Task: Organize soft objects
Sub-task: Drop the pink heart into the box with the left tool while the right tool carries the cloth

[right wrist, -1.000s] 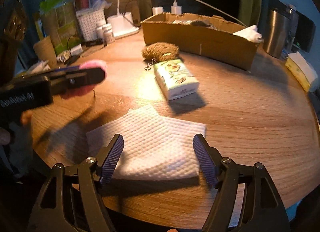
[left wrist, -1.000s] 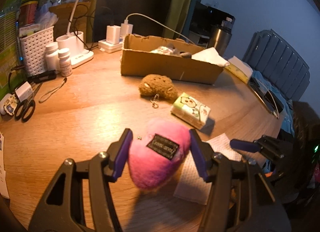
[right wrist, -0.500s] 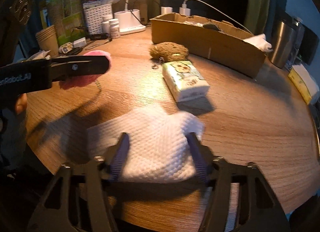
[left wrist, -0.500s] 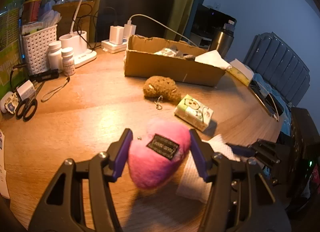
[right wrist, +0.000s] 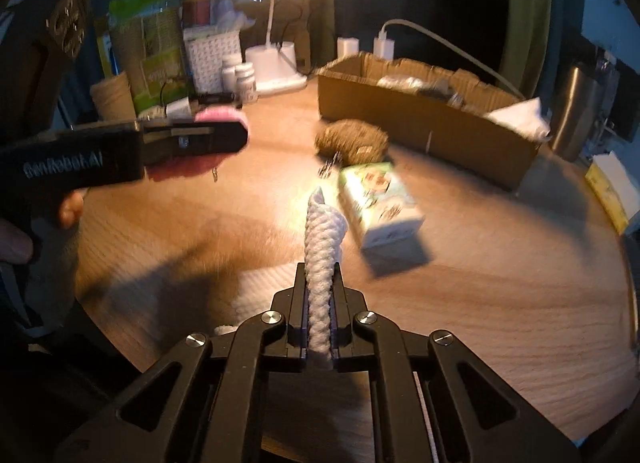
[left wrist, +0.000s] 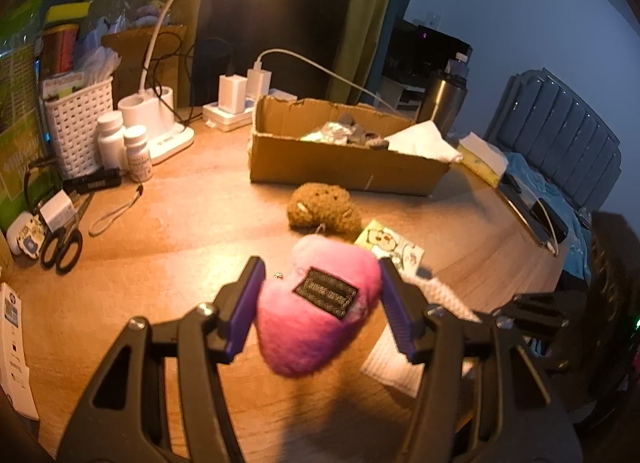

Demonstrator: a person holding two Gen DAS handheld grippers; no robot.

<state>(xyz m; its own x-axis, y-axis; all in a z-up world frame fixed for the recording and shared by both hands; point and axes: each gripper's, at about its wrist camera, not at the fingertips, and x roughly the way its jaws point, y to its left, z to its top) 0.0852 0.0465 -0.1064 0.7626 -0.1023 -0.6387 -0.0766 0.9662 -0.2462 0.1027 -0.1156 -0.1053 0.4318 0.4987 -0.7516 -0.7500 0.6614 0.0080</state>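
While the left claw (left wrist: pixel 320 303) grips the pink plush heart (left wrist: pixel 316 311) above the desk (left wrist: pixel 180 223), its purple pads (left wrist: pixel 244 307) press both flanks. A black patch on the heart carries unreadable lettering. The right claw (right wrist: pixel 320 319) is pinched together on a bunched white cloth (right wrist: pixel 322 239), lifted off the desk. A brown plush (left wrist: pixel 322 213) and a printed tissue pack (right wrist: pixel 380 207) lie before the cardboard box (left wrist: pixel 344 159).

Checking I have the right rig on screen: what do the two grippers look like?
Both grippers are black plastic with triangular cut-outs and silver screws. The left gripper has ribbed purple-blue finger pads; white lettering, blurred, marks its side. The right gripper is built alike.
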